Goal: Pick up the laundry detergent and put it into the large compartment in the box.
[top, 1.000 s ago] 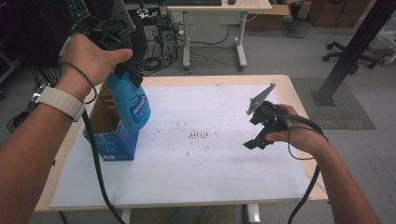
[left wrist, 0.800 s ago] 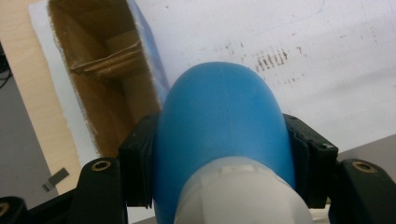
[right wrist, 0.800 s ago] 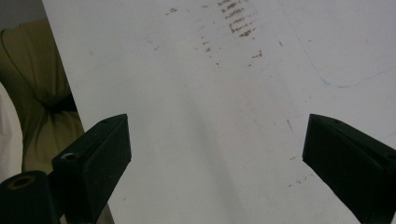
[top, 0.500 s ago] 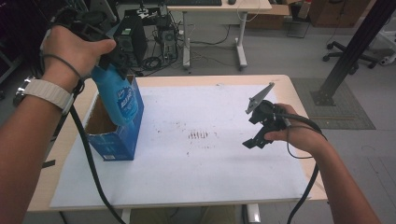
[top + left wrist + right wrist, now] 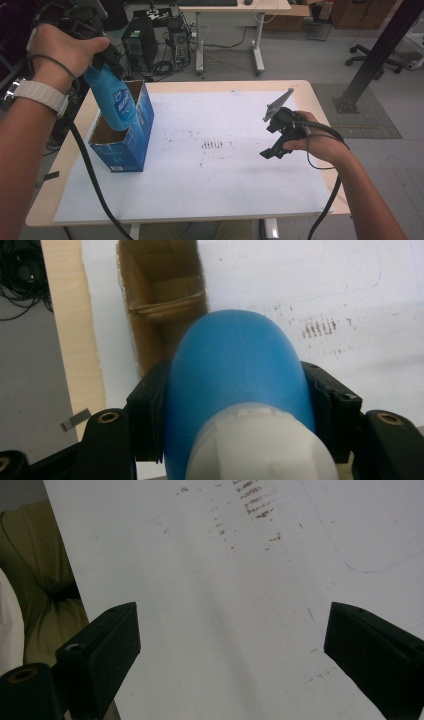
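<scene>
Our left gripper (image 5: pixel 235 440) is clamped on the rounded blue plastic bottle with the white cap (image 5: pixel 235 390), one black jaw pressed against each flank of the body just below the cap. Over the last second we have carried this bottle leftward and slightly away from the near edge of the table: one second ago it hung in front of the open-topped blue cardboard box (image 5: pixel 125 135), and now its base sits over the box's mouth, with the lower part of the bottle already level with the brown inner walls in the high view. In the left gripper view, the cardboard opening lies directly beyond the bottle, offset a little to the left of its axis. We judge from this that transport is nearly complete and that insertion is the step in hand; a small correction toward the opening, then a descent, appears to remain. The bottle is tilted, so the near wall of the box could be struck on the way down. Our right gripper (image 5: pixel 232 645) has kept its place, jaws spread wide with nothing between them, above the white marked sheet (image 5: pixel 225 190) covering the table.
</scene>
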Motion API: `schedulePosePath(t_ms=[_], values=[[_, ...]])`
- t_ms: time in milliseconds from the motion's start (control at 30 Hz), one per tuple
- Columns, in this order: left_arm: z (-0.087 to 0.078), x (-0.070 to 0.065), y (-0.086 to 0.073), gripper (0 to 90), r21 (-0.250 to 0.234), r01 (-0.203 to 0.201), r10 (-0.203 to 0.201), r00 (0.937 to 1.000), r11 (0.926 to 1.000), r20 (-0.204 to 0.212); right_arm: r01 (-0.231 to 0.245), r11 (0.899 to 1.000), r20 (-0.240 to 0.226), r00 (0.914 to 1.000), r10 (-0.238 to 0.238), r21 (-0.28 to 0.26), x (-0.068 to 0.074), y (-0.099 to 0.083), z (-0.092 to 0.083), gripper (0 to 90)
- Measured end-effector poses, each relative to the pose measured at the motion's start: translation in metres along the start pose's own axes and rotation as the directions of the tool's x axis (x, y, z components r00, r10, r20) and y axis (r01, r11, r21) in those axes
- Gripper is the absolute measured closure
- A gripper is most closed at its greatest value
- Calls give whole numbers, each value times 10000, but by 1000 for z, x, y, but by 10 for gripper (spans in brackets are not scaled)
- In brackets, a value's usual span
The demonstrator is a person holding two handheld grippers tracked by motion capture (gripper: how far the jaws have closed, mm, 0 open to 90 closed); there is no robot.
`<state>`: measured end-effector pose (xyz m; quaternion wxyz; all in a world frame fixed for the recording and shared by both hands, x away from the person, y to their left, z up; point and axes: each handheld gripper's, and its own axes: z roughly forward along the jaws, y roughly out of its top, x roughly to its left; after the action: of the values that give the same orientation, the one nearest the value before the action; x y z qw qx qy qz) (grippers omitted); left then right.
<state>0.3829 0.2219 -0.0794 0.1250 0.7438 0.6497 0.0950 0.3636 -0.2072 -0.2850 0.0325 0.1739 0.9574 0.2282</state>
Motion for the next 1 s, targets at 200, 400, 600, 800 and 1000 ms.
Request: schedulePosePath(t_ms=[200,400,600,800,1000], values=[[3,7,2,374,-24,161,-161,9997,9999,-176,-32,10000,-6,10000,33,37,-1,-1,1,82],[9,10,3,374,-80,200,-202,9994,9998,-282,-95,10000,7,10000,95,29,-2,-1,0,82],[18,17,5,374,-31,291,-291,9992,9996,-269,-123,9999,1,9999,123,92,-3,-2,1,82],[25,25,5,374,-62,403,-405,9985,9992,-372,-181,9998,21,9998,181,98,-4,-1,1,82],[35,32,4,374,-110,464,-468,9982,9989,-388,-179,9998,-11,9998,179,128,-5,2,4,82]])
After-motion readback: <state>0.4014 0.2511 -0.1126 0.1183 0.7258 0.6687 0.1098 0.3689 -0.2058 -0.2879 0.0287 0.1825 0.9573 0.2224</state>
